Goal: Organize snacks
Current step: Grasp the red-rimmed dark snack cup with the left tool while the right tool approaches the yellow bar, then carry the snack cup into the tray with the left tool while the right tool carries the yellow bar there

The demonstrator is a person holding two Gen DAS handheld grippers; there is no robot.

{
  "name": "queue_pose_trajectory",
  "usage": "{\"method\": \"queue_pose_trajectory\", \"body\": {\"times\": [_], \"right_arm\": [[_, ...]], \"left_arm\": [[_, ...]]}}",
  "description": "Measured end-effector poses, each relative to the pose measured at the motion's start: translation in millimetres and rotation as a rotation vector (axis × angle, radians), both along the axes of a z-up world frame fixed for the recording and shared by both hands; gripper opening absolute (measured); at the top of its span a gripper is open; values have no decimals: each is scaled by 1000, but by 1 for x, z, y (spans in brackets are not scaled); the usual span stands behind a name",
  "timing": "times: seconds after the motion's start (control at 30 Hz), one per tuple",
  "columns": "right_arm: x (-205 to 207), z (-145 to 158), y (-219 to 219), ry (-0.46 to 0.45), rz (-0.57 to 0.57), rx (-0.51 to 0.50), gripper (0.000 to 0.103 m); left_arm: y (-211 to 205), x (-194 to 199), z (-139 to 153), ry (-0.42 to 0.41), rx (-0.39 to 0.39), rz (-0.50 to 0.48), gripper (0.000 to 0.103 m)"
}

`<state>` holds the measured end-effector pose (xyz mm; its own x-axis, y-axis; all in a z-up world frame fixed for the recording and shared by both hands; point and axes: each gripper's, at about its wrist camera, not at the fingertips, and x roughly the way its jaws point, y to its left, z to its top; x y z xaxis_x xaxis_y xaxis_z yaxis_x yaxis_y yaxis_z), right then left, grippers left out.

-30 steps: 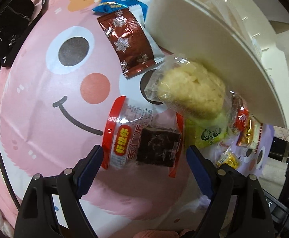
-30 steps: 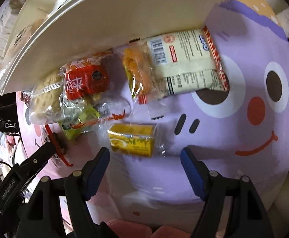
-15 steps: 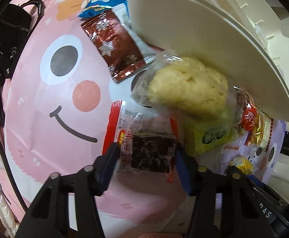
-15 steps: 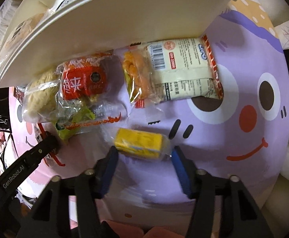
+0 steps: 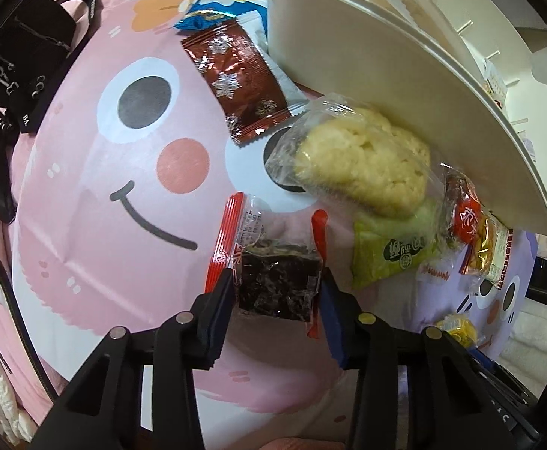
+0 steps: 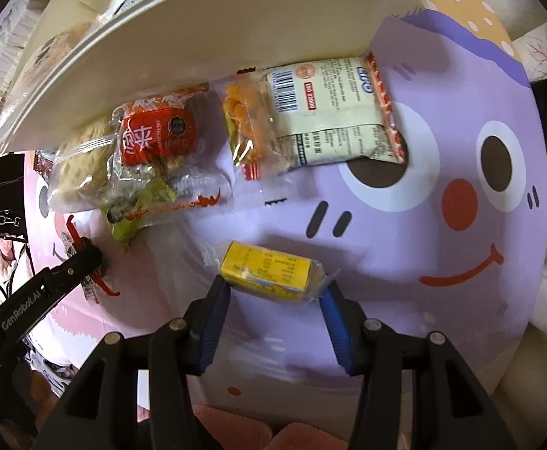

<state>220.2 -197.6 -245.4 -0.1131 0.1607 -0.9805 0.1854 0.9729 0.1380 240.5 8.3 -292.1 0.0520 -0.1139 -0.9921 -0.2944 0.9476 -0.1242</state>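
Note:
My left gripper (image 5: 277, 288) is shut on a dark brown cake in a clear red-edged wrapper (image 5: 277, 285), lifted a little off the pink cartoon-face cushion (image 5: 97, 202). My right gripper (image 6: 277, 288) is shut on a small yellow snack packet (image 6: 269, 272) over the purple cartoon-face cushion (image 6: 442, 300). A white tray (image 5: 386, 75) with several packets stands behind the loose snacks; it also shows in the right wrist view (image 6: 198, 37). The left gripper's finger shows in the right wrist view (image 6: 74, 266), at the left.
Loose snacks lie along the tray's front: a brown snowflake packet (image 5: 236, 75), a blue packet (image 5: 217, 11), a bagged pale cookie (image 5: 363, 168), a green packet (image 5: 393, 255), a red packet (image 6: 157, 135), an orange snack (image 6: 247, 120), a white packet (image 6: 333, 105). A black bag (image 5: 22, 63) lies left.
Both grippers have closed from open: the left onto the dark cake packet, the right onto the yellow packet. Both packets are now tilted up off the cushions.

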Motion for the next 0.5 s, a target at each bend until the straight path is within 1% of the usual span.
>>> {"method": "queue_pose_trajectory", "body": {"times": [0.13,0.23,0.3,0.33,0.4,0.43,0.5], "right_arm": [[-13,8,-5,-33,-6,2,49],[-23,20,-7,-71,-2,4,49],[-27,27,-10,-99,3,12,49],[-26,26,-4,-111,5,12,49],[-28,34,-2,-146,8,15,49],[-28,37,-4,-163,9,17,49],[-32,49,-5,-200,10,20,49]], "left_arm": [[-1,-11,8,-19,7,14,41],[-4,-23,16,-33,12,21,41],[-2,-30,25,-51,36,17,41],[-4,-34,29,-62,41,15,41],[-1,-43,42,-79,37,17,41],[7,-46,52,-88,36,17,41],[6,-49,64,-106,38,16,41]]}}
